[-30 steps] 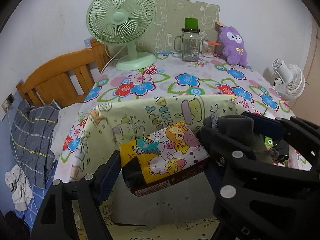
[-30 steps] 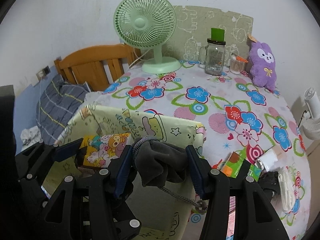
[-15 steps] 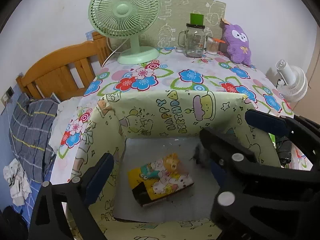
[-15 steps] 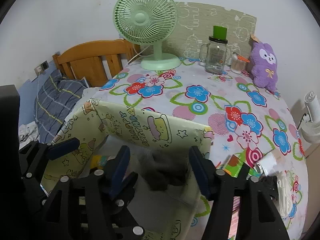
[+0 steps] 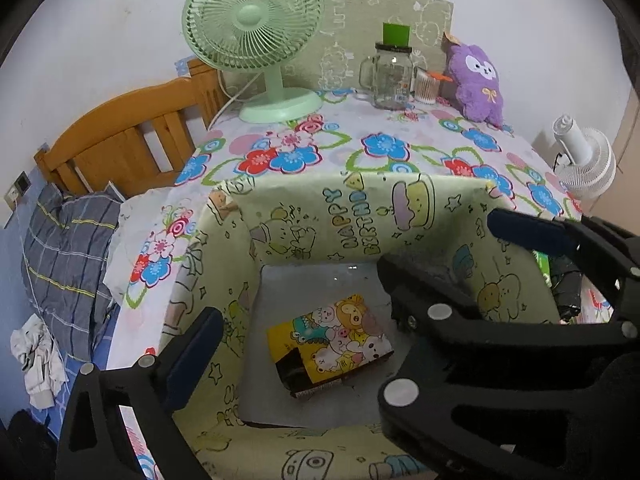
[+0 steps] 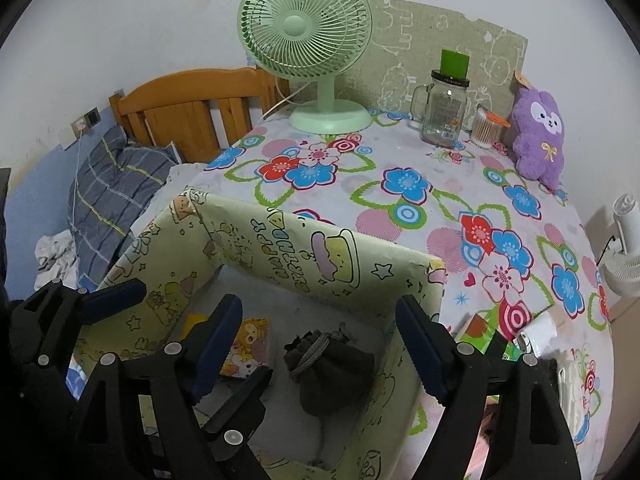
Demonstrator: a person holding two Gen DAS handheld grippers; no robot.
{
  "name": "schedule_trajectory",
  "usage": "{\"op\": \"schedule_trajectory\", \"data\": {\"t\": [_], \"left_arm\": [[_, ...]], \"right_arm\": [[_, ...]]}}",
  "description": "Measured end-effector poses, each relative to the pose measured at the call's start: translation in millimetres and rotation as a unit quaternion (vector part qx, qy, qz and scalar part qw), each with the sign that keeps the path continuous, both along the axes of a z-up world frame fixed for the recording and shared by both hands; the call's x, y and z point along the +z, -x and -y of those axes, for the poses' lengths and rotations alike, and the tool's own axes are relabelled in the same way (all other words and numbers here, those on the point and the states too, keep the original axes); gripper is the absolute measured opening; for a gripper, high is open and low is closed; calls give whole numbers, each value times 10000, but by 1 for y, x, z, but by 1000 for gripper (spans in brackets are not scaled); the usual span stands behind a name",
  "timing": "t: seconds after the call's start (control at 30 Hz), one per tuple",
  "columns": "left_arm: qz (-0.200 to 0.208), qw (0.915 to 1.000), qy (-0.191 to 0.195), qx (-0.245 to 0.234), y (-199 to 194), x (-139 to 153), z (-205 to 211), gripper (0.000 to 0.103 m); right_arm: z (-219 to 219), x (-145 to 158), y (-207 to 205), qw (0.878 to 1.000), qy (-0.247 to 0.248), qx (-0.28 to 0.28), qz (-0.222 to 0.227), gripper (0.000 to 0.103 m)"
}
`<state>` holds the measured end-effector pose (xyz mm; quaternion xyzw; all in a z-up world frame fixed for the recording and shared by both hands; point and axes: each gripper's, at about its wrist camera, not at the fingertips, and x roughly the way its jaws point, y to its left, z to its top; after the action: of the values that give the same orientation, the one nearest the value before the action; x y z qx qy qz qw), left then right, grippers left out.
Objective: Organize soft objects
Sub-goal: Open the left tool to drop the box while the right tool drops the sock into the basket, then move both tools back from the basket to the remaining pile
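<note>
A pale yellow cartoon box (image 5: 320, 224) (image 6: 280, 240) stands open at the near edge of the flowered table. On its floor lie a yellow cartoon-print pack (image 5: 332, 344) (image 6: 248, 348) and, to the right of it, a dark grey drawstring pouch (image 6: 332, 368). My left gripper (image 5: 304, 344) hangs wide open over the pack without touching it. My right gripper (image 6: 318, 308) is above the pouch, its jaws opening, pads clear of it. Its left finger overlaps my left gripper's right finger. A purple plush toy (image 5: 476, 80) (image 6: 538, 140) sits at the table's far right.
At the back of the table stand a green desk fan (image 6: 304, 32), a glass jar mug (image 6: 442, 112) and a cotton-swab pot (image 6: 486, 130). A white tube (image 6: 536, 332) and small packs lie right of the box. A wooden headboard (image 5: 120, 136) and a plaid pillow (image 5: 64, 248) are on the left.
Both grippers opened. The yellow pack left my left gripper and the grey pouch left my right gripper, and both dropped to the box floor.
</note>
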<state>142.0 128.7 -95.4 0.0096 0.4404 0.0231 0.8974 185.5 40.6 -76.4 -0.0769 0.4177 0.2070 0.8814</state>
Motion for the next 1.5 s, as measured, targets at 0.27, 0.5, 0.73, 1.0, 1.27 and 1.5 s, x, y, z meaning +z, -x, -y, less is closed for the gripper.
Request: {"op": "schedule_trajectory", "data": {"t": [0.27,0.5,0.73,1.0,1.27,1.5], "left_arm": [[251,9997,57,56,11,18,6,102],[529,9985,19,101,23,36,19,102],[765,9969,-96,122,36,52,40,102],[1154,9933,-43,103,53,70,65,102],[1429,9896,-41,-149,69,82,99,102],[1659,9852,78,-428,78,88,127,102]], "right_arm": [[6,18,11,9999,-98,-18,115,81],[21,37,24,9993,-222,-94,300,81],[43,52,36,9981,-381,-217,435,81],[72,72,55,9948,-525,-401,777,85],[109,86,77,9892,-506,-737,1159,87],[143,94,97,9828,-558,-1048,1417,90]]}}
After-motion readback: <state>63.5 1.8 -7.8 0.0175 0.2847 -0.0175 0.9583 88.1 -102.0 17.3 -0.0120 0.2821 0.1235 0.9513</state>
